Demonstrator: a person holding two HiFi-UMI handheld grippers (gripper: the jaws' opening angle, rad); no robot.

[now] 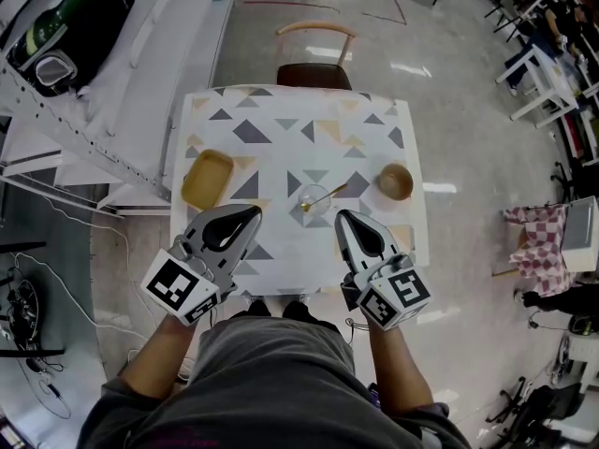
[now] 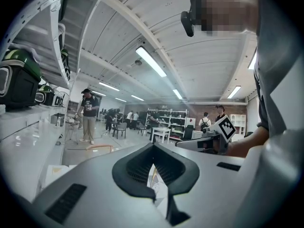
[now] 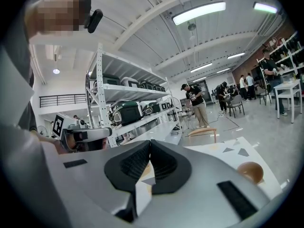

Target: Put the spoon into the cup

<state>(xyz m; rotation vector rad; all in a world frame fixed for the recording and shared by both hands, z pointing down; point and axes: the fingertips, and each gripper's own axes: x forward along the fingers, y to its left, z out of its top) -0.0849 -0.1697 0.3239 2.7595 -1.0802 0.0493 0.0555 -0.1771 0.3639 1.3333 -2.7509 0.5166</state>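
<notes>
A clear glass cup (image 1: 314, 200) stands on the triangle-patterned table (image 1: 271, 120), near its front middle. A gold spoon (image 1: 329, 195) rests in the cup, its handle leaning out toward the right rear. My left gripper (image 1: 253, 215) hovers over the table's front edge, left of the cup, with jaws shut and empty. My right gripper (image 1: 343, 217) sits just right of the cup, also shut on nothing. In the left gripper view the jaws (image 2: 153, 148) meet at the tip; the right gripper view shows the same (image 3: 150, 144).
A yellow tray (image 1: 207, 178) lies on the table's left side. A brown bowl (image 1: 395, 181) (image 3: 250, 171) sits at the right. A wooden chair (image 1: 316, 56) stands behind the table. Metal shelving (image 1: 56, 110) runs along the left.
</notes>
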